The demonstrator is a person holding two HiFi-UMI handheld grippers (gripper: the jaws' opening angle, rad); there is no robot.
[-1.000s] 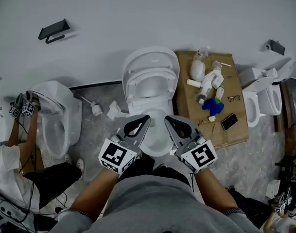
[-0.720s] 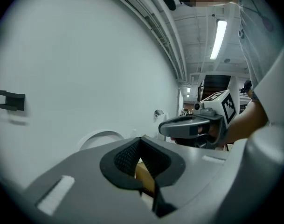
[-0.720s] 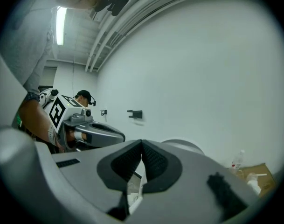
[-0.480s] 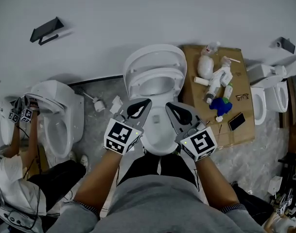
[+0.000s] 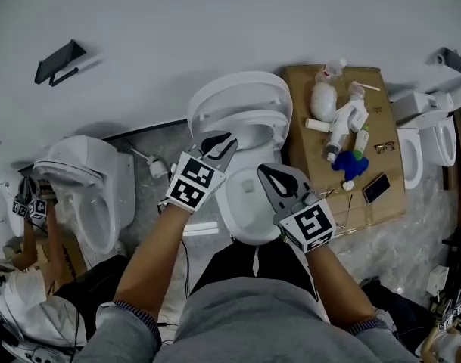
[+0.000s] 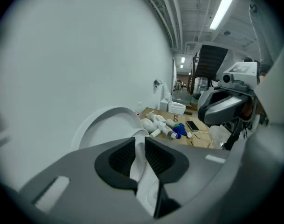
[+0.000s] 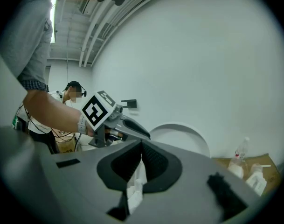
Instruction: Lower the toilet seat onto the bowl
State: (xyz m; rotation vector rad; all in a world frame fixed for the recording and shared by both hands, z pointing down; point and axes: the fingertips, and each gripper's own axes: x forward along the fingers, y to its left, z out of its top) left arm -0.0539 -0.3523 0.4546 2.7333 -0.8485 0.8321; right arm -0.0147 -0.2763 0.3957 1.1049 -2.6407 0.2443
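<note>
The white toilet stands against the wall with its lid (image 5: 238,88) and seat (image 5: 272,123) both raised above the bowl (image 5: 249,206). My left gripper (image 5: 224,138) reaches up to the left edge of the raised seat. Its jaws are opening, a narrow gap apart, and the white seat edge (image 6: 141,134) shows in that gap with no pad pressing on it. In the left gripper view the lid (image 6: 102,122) curves behind my left gripper (image 6: 140,143). My right gripper (image 5: 265,172) hovers over the bowl, shut and empty; in its own view the right gripper (image 7: 141,144) has its tips touching.
A cardboard sheet (image 5: 370,203) right of the toilet carries bottles (image 5: 344,123), a blue item (image 5: 353,162), a phone (image 5: 377,187) and glasses. Another toilet (image 5: 90,195) stands left, with a person (image 5: 22,293) working at it. A third toilet (image 5: 419,146) is at right. A black holder (image 5: 54,60) hangs on the wall.
My left gripper has moved forward and up from over the bowl to the raised seat's left edge, and its jaws have parted. The right gripper stays over the bowl.
</note>
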